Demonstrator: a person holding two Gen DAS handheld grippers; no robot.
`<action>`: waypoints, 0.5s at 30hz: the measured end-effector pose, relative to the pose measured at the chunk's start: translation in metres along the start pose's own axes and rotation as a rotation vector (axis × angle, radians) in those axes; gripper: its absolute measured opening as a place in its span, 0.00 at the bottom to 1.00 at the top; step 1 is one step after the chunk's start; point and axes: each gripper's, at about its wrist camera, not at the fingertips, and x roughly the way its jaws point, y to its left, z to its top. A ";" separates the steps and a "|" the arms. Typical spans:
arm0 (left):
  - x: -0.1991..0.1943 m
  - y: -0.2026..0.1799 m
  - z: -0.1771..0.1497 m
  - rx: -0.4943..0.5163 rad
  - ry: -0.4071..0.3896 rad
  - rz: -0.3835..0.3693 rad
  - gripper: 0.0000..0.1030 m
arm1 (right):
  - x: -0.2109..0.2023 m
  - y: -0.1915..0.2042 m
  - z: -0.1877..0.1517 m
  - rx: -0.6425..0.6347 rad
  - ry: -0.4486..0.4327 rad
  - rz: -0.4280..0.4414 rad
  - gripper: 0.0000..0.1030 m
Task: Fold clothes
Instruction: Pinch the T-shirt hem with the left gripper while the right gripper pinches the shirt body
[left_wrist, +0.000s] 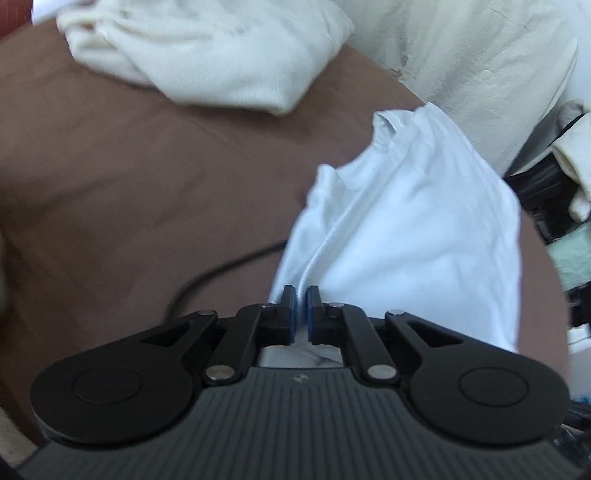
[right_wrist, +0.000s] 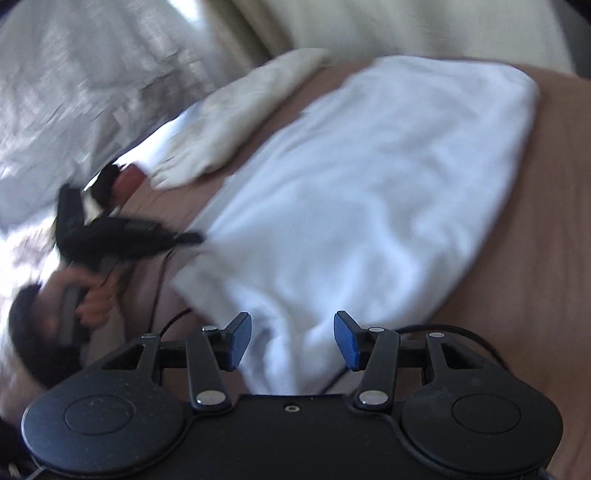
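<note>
A white garment lies on the brown bed surface, partly folded. My left gripper is shut on its near edge, with a seam of cloth running into the narrow gap between the blue pads. In the right wrist view the same white garment spreads across the middle, and the left gripper pinches its left edge, held by a person's hand. My right gripper stands open just above the garment's near end, and its blue pads do not press on the cloth.
A crumpled cream garment lies at the far side of the bed, also visible as cream cloth. A black cable runs over the brown surface. Dark clutter stands at the right edge; a silvery crinkled sheet is at the left.
</note>
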 end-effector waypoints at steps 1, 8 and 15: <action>-0.004 -0.003 0.000 0.035 -0.023 0.032 0.06 | 0.003 0.011 -0.005 -0.057 0.018 -0.010 0.54; -0.018 0.002 0.003 0.024 -0.011 -0.024 0.06 | 0.022 0.051 -0.045 -0.294 0.010 -0.305 0.26; -0.016 0.001 0.004 0.010 0.010 -0.072 0.06 | 0.020 0.072 -0.072 -0.211 0.094 -0.330 0.06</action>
